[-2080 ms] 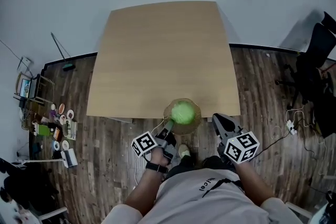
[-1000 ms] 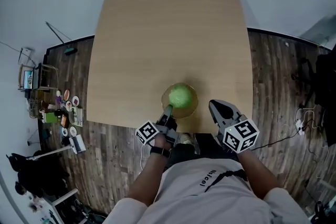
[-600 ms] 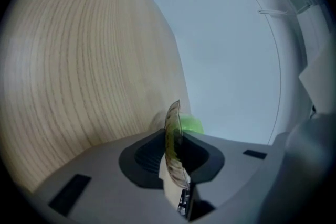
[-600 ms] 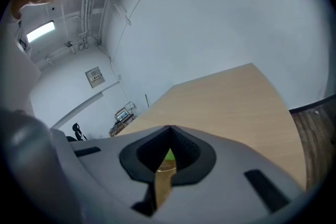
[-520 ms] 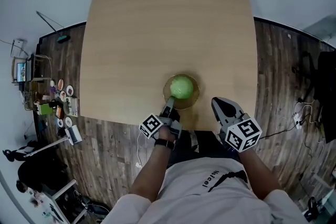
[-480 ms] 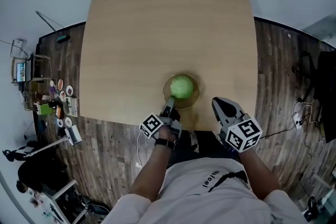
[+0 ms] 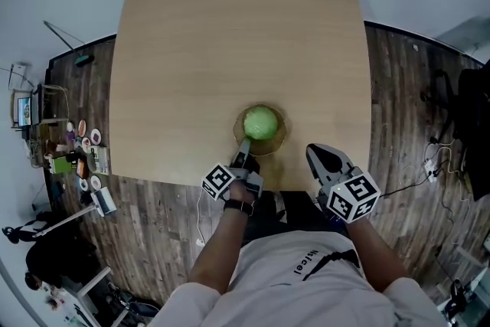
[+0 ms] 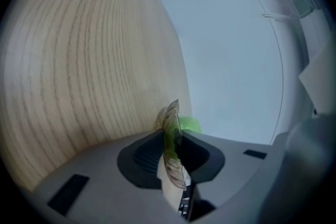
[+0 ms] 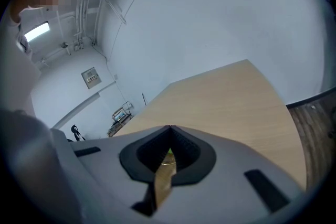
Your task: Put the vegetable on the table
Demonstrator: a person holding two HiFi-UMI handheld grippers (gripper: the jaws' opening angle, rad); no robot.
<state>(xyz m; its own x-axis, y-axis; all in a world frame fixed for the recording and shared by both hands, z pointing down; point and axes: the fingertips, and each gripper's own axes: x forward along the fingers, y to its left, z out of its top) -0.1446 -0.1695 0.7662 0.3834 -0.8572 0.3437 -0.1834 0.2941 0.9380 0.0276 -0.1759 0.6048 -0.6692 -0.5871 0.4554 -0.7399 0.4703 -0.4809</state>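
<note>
Head view shows the round, pale green vegetable (image 7: 260,122) sitting inside a clear, amber-tinted glass bowl (image 7: 285,128), and that bowl stands on the light wooden counter (image 7: 230,27) close to its near edge, a little right of centre. So the vegetable is over the counter but not yet on it; the bowl is between the two. The left hand-held gripper (image 7: 244,147) reaches in from the person's side and has the bowl's near rim between its jaws. The left gripper view shows the thin rim edge-on between the two dark pads, the green ball just beyond it, and the jaws are opening, so the pinch looks to be loosening. From this gripper the vegetable lies straight ahead along the jaws, just past the rim and slightly right. Being a ball, it has no long axis to line up with. The right hand-held gripper (image 7: 317,153) hangs at the counter's edge, to the right of the bowl and apart from it, with its jaws pressed together and empty. The left is the nearer one, so lifting or tipping the vegetable out probably falls to it.
</note>
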